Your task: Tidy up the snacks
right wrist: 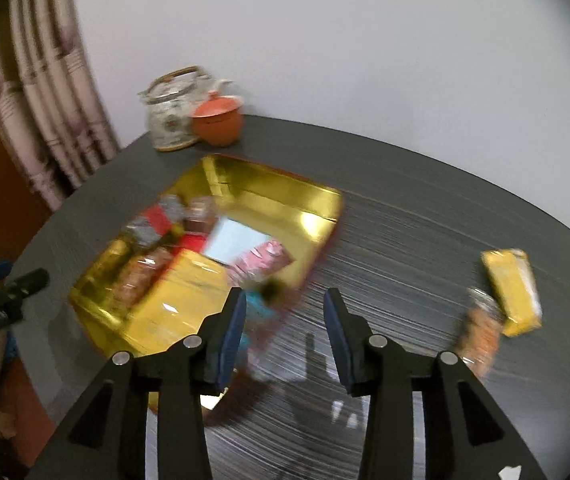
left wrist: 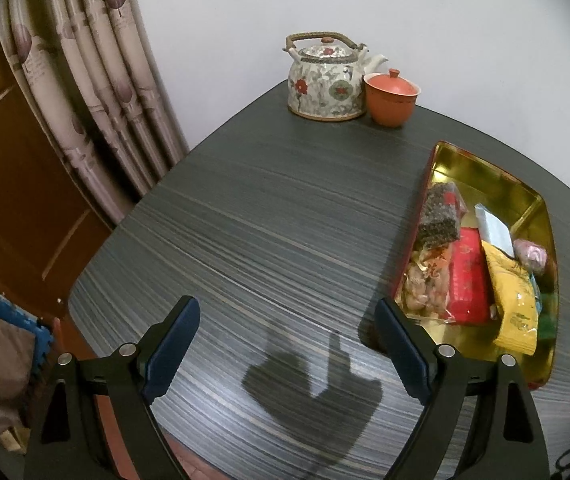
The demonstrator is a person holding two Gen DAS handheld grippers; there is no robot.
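Observation:
A gold tin tray (left wrist: pixel 469 168) with a red rim sits on the dark table and holds several snack packs: a dark seed bar (left wrist: pixel 439 216), a red pack (left wrist: pixel 467 276), a yellow pack (left wrist: pixel 515 300). My left gripper (left wrist: pixel 289 320) is open and empty over bare table, left of the tray. The right wrist view is blurred. There the tray (right wrist: pixel 285 192) lies ahead left, and my right gripper (right wrist: pixel 283 312) is open and empty above its near right corner. A yellow pack (right wrist: pixel 513 292) and an orange pack (right wrist: pixel 479 336) lie on the table at right.
A floral teapot (left wrist: pixel 325 80) and an orange lidded cup (left wrist: pixel 391 98) stand at the table's far edge by the white wall. Curtains (left wrist: pixel 85 80) and a wooden door (left wrist: pixel 13 200) are at left. The other gripper shows at the left edge (right wrist: pixel 1 300).

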